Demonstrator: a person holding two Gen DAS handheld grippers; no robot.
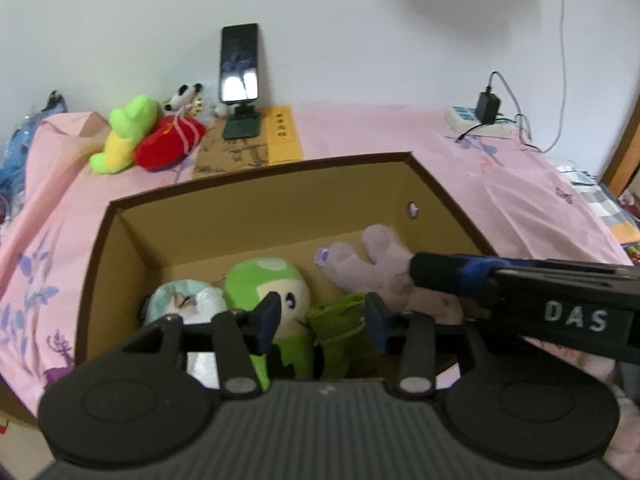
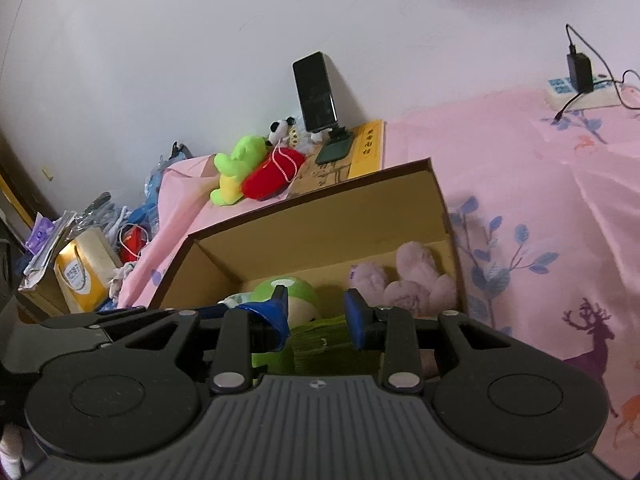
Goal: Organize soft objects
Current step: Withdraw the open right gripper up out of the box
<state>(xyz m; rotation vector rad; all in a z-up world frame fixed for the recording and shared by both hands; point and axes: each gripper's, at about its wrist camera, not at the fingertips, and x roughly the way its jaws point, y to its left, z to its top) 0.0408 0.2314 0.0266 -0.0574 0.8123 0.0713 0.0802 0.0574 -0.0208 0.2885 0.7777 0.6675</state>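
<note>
- The left gripper (image 1: 320, 318) hangs over the near edge of the cardboard box (image 1: 256, 190); its fingers (image 1: 267, 316) are spread, and nothing is pinched between them. Just below the gap lie a green mushroom-cap plush (image 1: 266, 280) and a crumpled green cloth toy (image 1: 340, 324).
- The right gripper (image 2: 316, 316) is also above the near part of the box and points down into it. Its fingers (image 2: 356, 316) stand partly apart over the green cloth toy; I cannot tell whether they press on it.
- In the left wrist view the right gripper comes in from the right side, its tip just beside the pale pink plush (image 1: 380, 268) at the right end of the box. The two hands are close together, so they must not collide.
- Step in hand, as I judge it: putting soft toys into the box. To do it well, each toy should be let go low inside the walls, then the hand lifted straight up so that no finger catches the fabric.
- A pale round plush (image 1: 186, 300) lies at the left end of the box.
- Farther, on the pink bed sheet (image 1: 360, 136), a lime-green plush (image 1: 124, 136), a red plush pouch (image 1: 168, 144) and a small panda toy (image 1: 184, 96) wait near the wall, beside a phone on a stand (image 1: 240, 64).
</note>
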